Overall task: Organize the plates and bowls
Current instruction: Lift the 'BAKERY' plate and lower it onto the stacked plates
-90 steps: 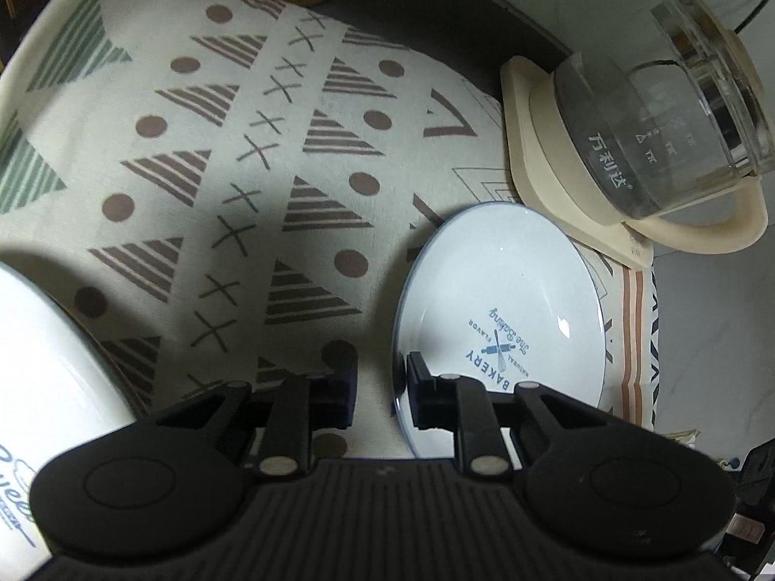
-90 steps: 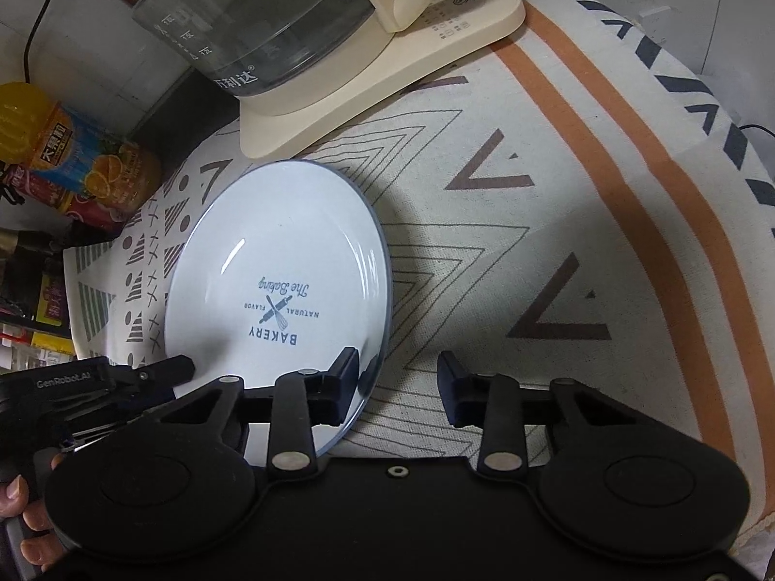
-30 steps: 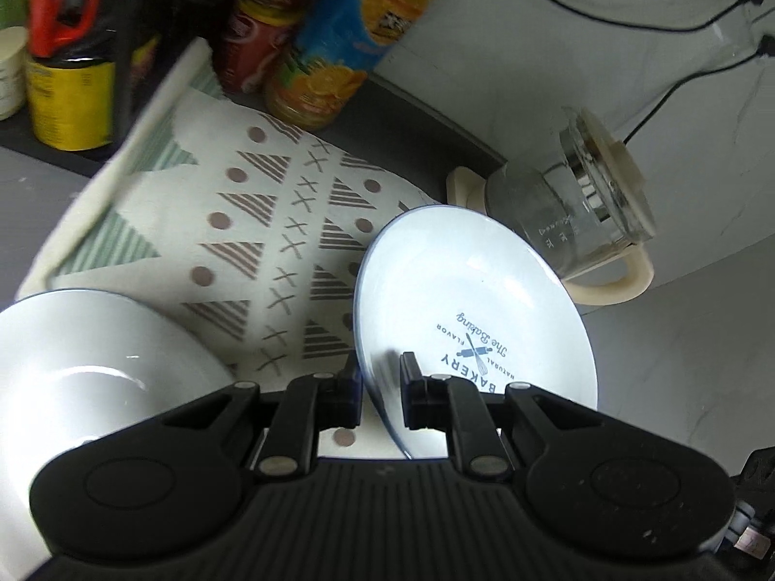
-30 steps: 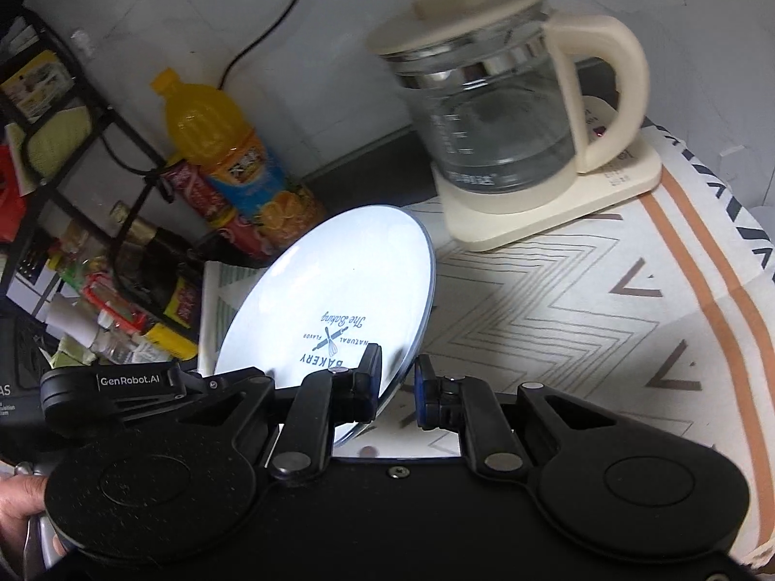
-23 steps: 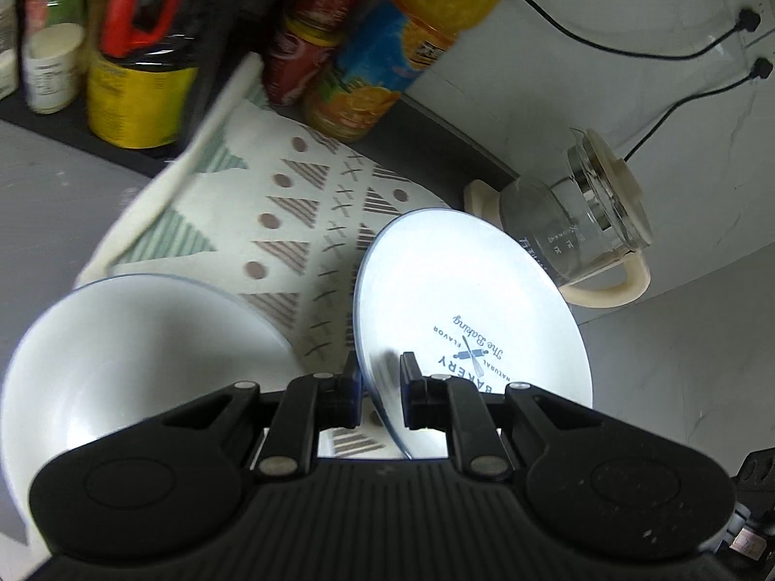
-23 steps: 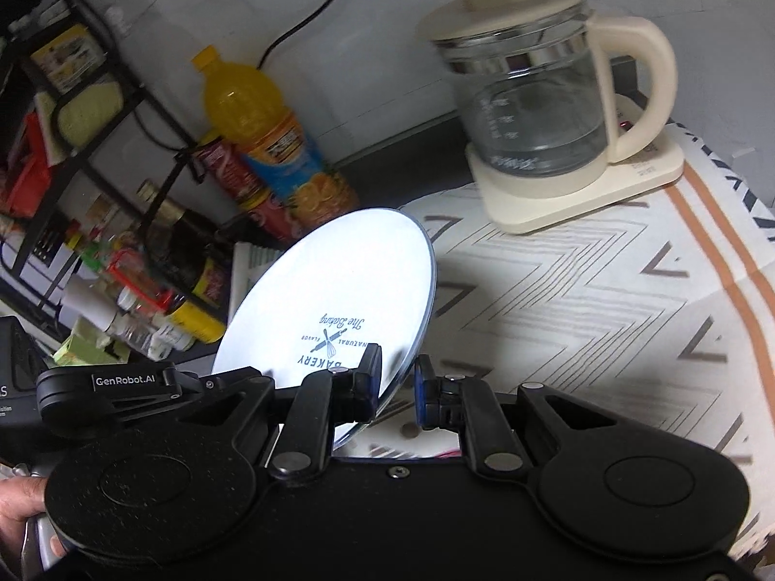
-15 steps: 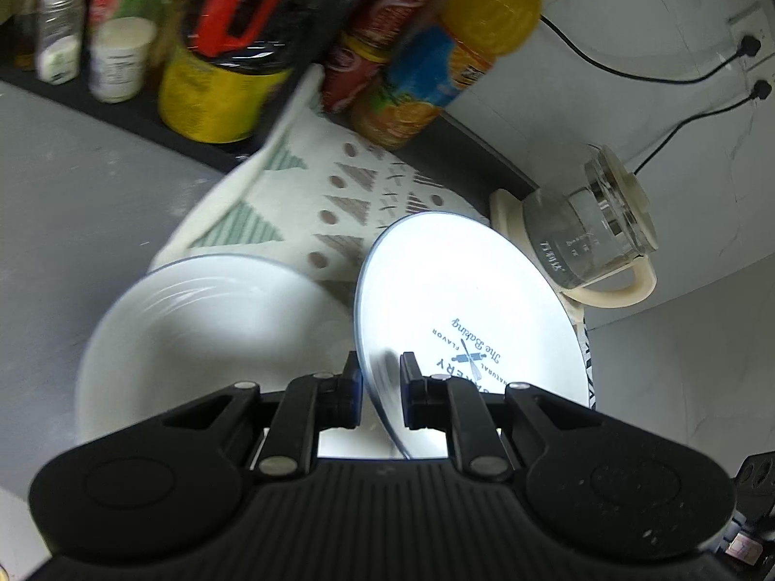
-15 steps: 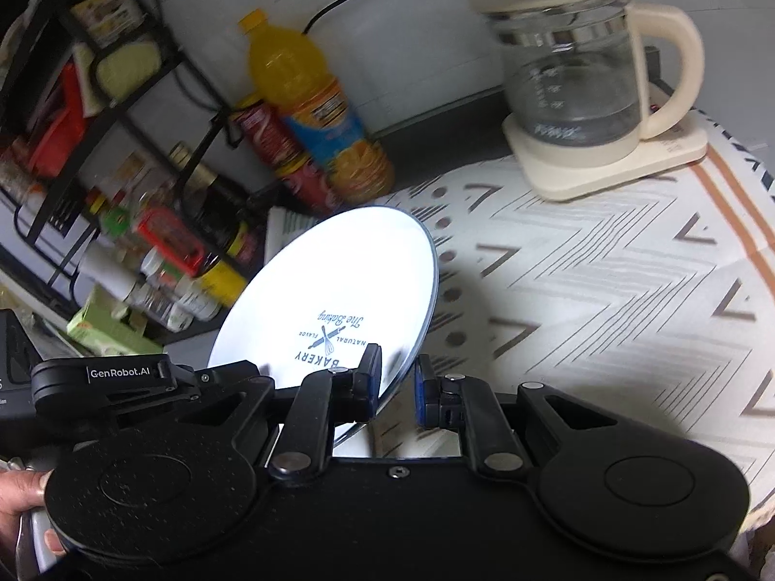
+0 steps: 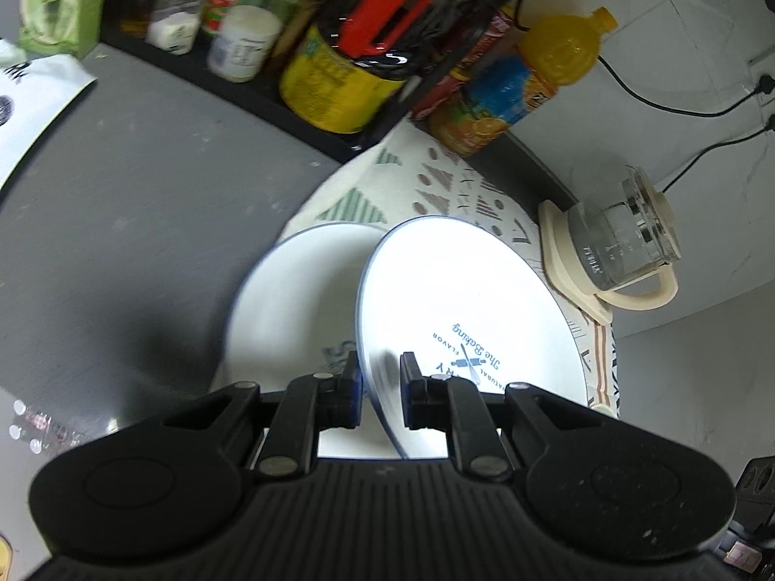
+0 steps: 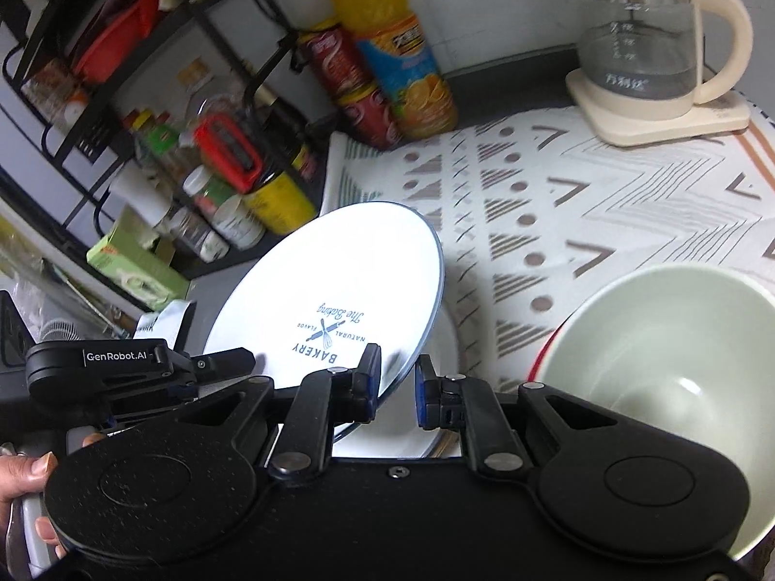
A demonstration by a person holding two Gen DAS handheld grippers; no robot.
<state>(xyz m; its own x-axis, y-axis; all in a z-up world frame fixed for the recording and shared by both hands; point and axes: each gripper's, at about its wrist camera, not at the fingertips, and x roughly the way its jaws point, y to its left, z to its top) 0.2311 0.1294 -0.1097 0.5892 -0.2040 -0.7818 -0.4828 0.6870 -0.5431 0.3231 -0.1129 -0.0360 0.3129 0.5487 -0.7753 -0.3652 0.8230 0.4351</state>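
Both tongs grip one item: the white bakery plate [image 9: 465, 310], blue-rimmed, printed "BAKERY" and "The Baking". The left tongs [image 9: 379, 387] are closed on the plate's near left rim, one finger on each face. The right tongs [image 10: 395, 385] are closed on the near right rim in the same manner. In the right wrist view the left tongs [image 10: 227, 363] appear at the plate's left edge, with a person's hand [image 10: 24, 498] at the lower left corner of the frame.

The bakery plate is held off the counter and tilted, its printed face toward both cameras. Directly below and behind it lies a second white plate [image 9: 290, 310] on the left end of the patterned cloth [image 10: 605, 203], partly covered by the held plate.

Near right, on the cloth, stands a pale green bowl [image 10: 678, 363] with a red outer wall, well clear of the held plate.

Far right, a glass kettle [image 10: 644, 48] with a cream handle sits on its cream base. At the far edge of the cloth stand an orange juice bottle [image 10: 392, 48] and red cans [image 10: 353, 87]. To the far left, a black rack [image 10: 145, 97] holds jars and bottles on the grey counter [image 9: 121, 222].
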